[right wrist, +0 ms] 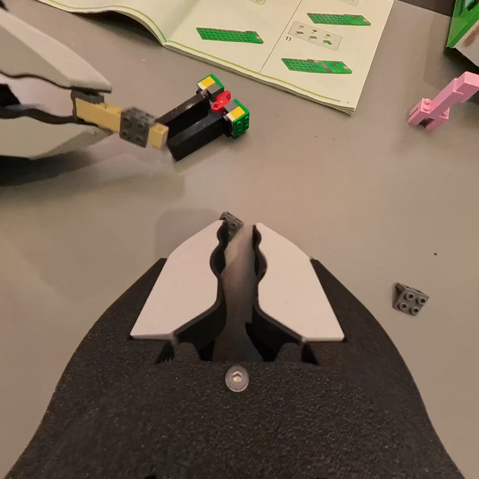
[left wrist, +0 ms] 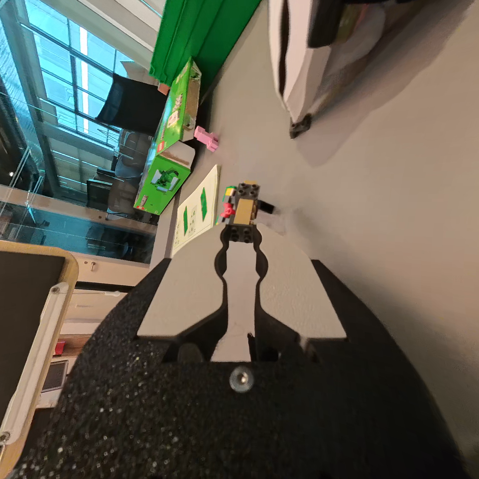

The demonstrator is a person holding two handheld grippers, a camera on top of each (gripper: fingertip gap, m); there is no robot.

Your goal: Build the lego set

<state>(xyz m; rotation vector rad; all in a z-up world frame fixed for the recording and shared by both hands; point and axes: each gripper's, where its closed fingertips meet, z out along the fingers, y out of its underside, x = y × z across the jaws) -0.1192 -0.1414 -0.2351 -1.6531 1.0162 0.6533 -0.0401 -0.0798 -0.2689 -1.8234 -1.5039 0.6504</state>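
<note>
My left gripper (left wrist: 240,233) is shut on a tan bar with dark grey bricks (left wrist: 243,211). In the right wrist view the left gripper (right wrist: 86,102) comes in from the left, and the tan bar (right wrist: 103,115) is tilted, its far end at the black bricks. I cannot tell if they touch. A small build (right wrist: 204,119) of black bricks, green-and-yellow ends and a red piece lies on the grey table (right wrist: 311,194). My right gripper (right wrist: 239,225) is shut on a small dark grey bracket (right wrist: 231,220), low over the table and nearer than the build.
An open instruction booklet (right wrist: 259,39) lies behind the build. A pink build (right wrist: 445,101) and a green box (right wrist: 464,26) are at the far right. A loose grey bracket (right wrist: 409,299) lies right of my right gripper. The box (left wrist: 168,155) and booklet (left wrist: 199,207) also show in the left wrist view. The tips of one gripper are about 11 cm away from the tips of the other.
</note>
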